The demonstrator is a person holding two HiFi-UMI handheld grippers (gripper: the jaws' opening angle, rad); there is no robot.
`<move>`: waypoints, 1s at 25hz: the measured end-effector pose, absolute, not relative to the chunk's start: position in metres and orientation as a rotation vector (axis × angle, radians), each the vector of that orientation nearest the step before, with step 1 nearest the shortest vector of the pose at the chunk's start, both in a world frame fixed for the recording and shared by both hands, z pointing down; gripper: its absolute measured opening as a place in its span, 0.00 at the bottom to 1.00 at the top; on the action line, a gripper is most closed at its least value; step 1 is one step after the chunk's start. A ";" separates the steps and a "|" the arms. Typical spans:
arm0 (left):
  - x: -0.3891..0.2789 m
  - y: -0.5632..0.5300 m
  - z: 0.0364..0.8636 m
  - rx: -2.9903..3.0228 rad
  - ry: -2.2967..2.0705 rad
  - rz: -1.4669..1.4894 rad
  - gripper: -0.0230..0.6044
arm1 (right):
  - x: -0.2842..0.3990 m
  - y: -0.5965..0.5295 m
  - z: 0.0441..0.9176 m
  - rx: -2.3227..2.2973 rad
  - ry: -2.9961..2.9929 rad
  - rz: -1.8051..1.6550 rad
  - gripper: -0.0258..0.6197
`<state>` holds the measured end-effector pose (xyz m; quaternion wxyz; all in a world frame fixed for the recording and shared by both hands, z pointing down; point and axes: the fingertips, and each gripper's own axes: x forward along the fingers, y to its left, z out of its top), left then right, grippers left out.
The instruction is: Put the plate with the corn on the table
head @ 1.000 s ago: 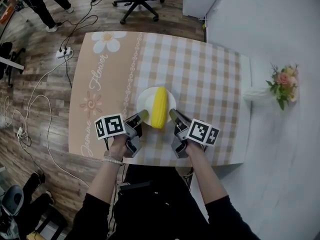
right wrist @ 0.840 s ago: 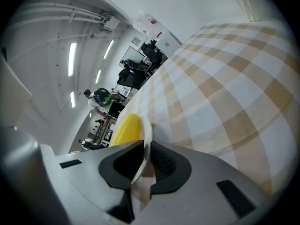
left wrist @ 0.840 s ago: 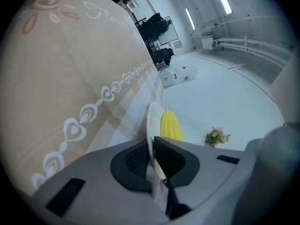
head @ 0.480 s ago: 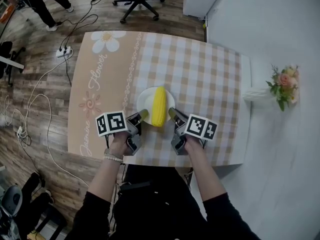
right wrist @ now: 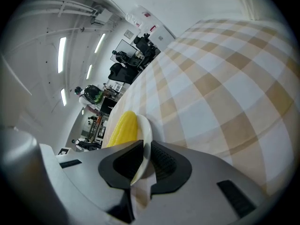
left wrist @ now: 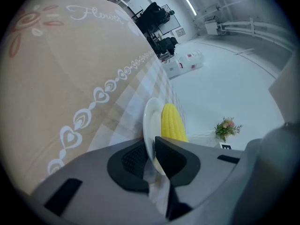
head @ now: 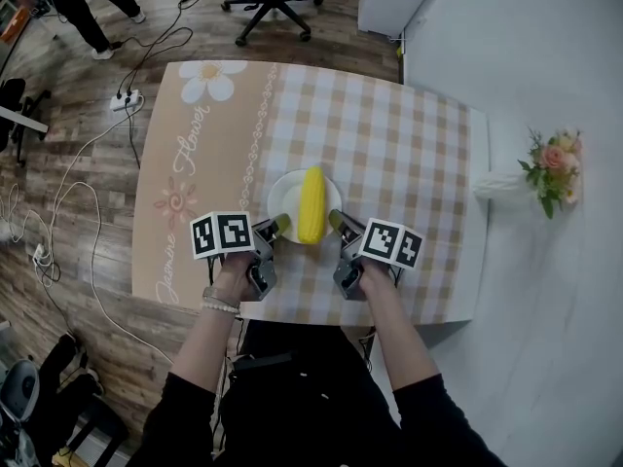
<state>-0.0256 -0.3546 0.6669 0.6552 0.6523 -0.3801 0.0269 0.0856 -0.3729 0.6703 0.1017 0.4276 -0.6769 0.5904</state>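
White round plate (head: 283, 198) with long yellow corn cob (head: 311, 205) on checked table (head: 409, 144); rim pinched by right gripper (head: 336, 221), loose inside left gripper (head: 279, 226) (jaws just opening).

- Yellow corn (head: 311, 205).
- White plate (head: 282, 195).
- Tablecloth (head: 409, 134): beige-and-white check, with a peach band of white flowers, hearts and script.
- Black-and-white square markers on grey left gripper (head: 279, 225) and right gripper (head: 336, 219).
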 end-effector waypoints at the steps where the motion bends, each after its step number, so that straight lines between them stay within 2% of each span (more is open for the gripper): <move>1: -0.026 -0.354 0.667 1.485 -0.860 0.076 0.11 | 0.085 -0.373 0.670 1.260 -2.000 1.741 0.16; 3: -0.025 -0.353 0.666 1.482 -0.845 0.090 0.12 | 0.085 -0.373 0.670 1.259 -2.001 1.740 0.16; 9: -0.021 -0.348 0.659 1.499 -0.785 0.136 0.26 | 0.085 -0.374 0.670 1.277 -1.994 1.658 0.17; 16: -0.023 -0.335 0.663 1.502 -0.805 0.198 0.27 | 0.089 -0.373 0.670 1.242 -2.003 1.515 0.18; 18: -0.020 -0.330 0.666 1.508 -0.817 0.227 0.19 | 0.099 -0.372 0.670 1.230 -2.006 1.472 0.18; 25: -0.040 -0.320 0.669 1.528 -0.810 0.278 0.17 | 0.082 -0.373 0.671 1.228 -2.014 1.381 0.18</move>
